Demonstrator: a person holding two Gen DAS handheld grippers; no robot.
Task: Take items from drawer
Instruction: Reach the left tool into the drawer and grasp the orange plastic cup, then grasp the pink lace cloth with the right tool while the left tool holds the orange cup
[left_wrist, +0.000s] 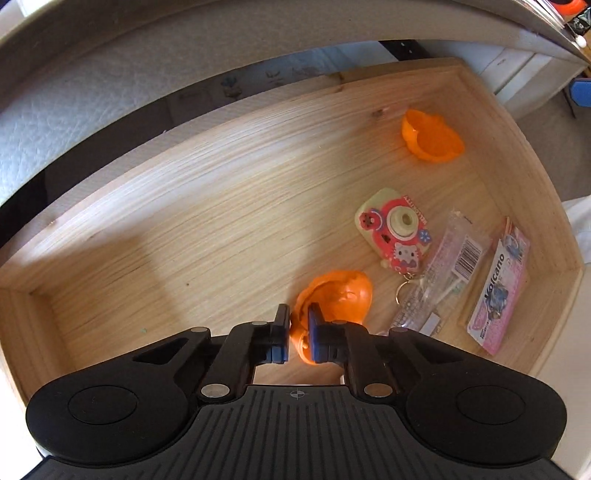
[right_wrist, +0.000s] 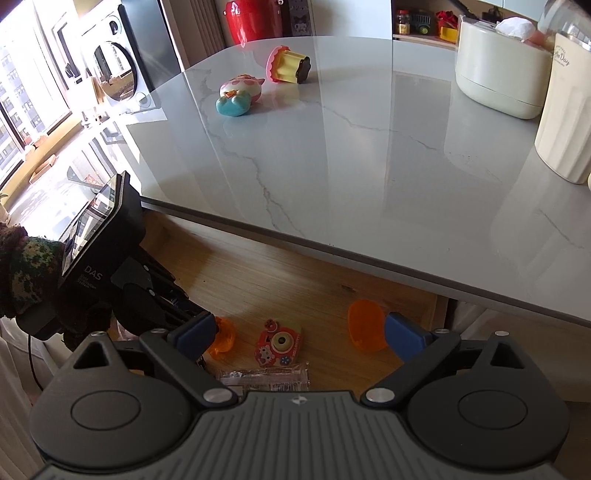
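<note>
Left gripper (left_wrist: 298, 325): pinching orange shell (left_wrist: 334, 295), drawer (left_wrist: 480, 85) front edge
Right gripper (right_wrist: 297, 334): spread wide, nothing held

- Your worktop: a pale grey marble-look counter (right_wrist: 369, 155), glossy, with thin veins and a dark edge.
- To your left, a bright window (right_wrist: 14, 110) floods the floor with daylight.
- Beside it, a white front-loading washer (right_wrist: 110, 70).
- At your far right, a cream canister (right_wrist: 498, 74) and a ribbed cream jar (right_wrist: 565, 122).
- Behind, a shelf (right_wrist: 424, 37) of small jars.
</note>
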